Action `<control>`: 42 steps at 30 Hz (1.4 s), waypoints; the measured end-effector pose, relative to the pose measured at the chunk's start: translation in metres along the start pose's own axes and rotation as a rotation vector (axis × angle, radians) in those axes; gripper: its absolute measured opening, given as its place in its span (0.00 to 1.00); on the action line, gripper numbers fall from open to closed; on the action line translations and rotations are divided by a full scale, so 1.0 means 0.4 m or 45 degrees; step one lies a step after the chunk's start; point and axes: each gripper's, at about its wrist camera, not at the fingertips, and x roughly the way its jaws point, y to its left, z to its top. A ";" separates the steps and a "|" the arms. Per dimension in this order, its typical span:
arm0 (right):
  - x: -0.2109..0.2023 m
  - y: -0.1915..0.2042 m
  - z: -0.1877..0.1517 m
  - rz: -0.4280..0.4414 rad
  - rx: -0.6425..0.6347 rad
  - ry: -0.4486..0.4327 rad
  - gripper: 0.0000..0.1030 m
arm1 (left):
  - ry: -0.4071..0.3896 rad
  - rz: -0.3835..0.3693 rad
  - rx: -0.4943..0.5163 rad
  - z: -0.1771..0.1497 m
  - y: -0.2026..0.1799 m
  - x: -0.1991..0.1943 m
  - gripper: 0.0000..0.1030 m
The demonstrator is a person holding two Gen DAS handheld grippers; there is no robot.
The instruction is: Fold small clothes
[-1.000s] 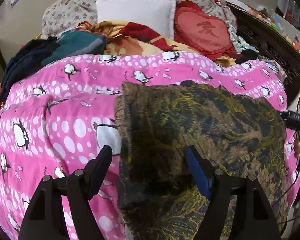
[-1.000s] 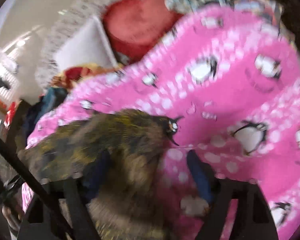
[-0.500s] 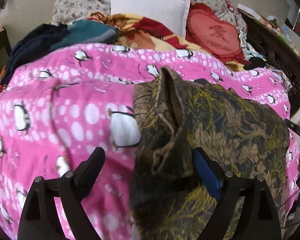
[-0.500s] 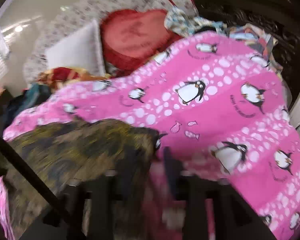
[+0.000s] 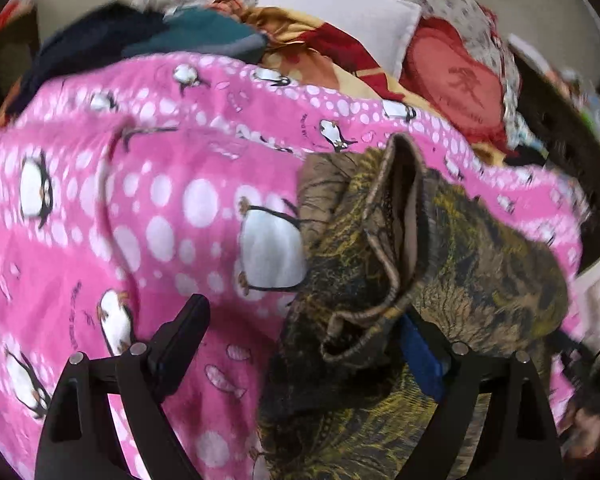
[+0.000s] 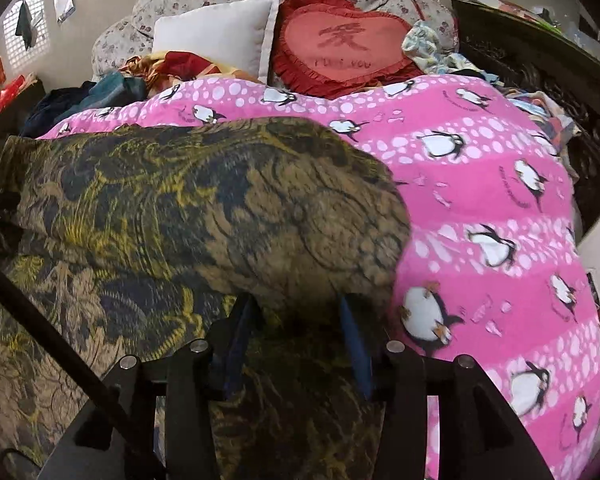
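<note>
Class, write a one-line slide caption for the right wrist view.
Right gripper folds the olive patterned garment over on a pink penguin blanket.

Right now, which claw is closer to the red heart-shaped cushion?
Hard to call; perhaps the right. The right claw grips the patterned garment below the cushion; the left claw sits farther to its left.

The left hand-held gripper (image 5: 304, 336) hangs wide open over a pink blanket (image 5: 140, 208) (penguin print); an olive patterned garment (image 5: 452, 264) lies bunched against its right finger.
</note>
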 end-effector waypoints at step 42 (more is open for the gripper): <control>-0.345 -0.137 -0.551 0.289 0.207 0.209 0.74 | 0.153 -0.069 0.205 -0.580 0.023 -0.322 0.88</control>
